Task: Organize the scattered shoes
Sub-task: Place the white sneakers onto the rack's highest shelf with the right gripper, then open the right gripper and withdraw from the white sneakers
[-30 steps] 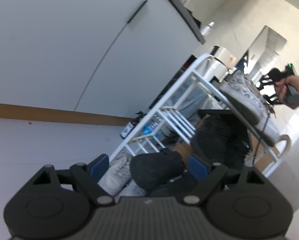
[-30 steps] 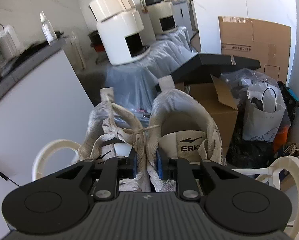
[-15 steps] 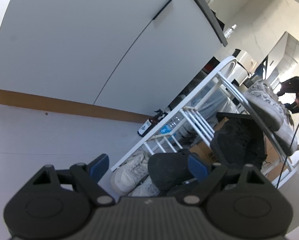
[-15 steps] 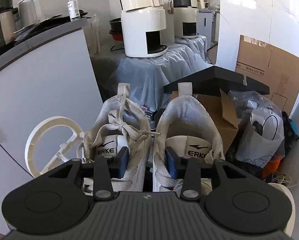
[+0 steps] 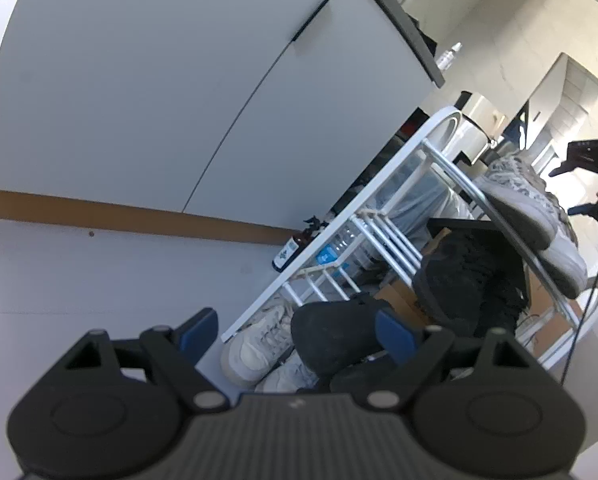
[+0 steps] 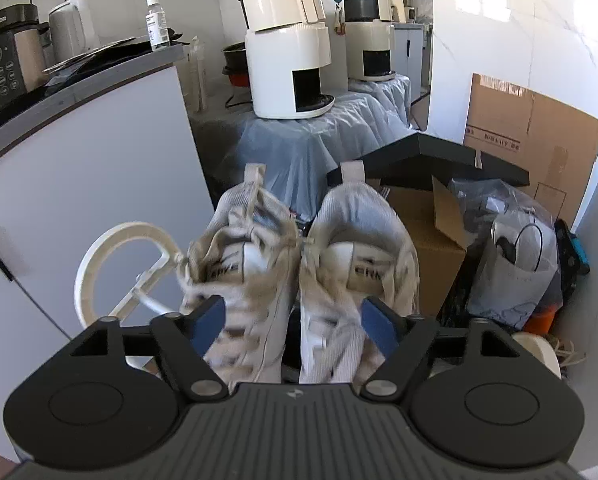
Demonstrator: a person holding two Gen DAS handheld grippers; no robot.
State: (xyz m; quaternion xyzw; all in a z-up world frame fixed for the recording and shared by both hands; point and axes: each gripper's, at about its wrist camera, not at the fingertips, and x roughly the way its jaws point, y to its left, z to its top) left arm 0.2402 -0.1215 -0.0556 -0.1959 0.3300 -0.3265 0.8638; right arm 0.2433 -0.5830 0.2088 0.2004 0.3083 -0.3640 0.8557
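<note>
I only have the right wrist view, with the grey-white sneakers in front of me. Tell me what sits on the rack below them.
Observer: Black shoes sit on the shelf under the grey sneakers.
Operator: Go lower.
Observer: Beige sneakers lie at the foot of the white rack.
Operator: Report the left tongs.
Observer: The left tongs are open; another black shoe's toe shows between them, not gripped.

White shoe rack [image 5: 383,216] carries grey sneakers [image 5: 527,208] above; black shoes [image 5: 471,280] below.
</note>
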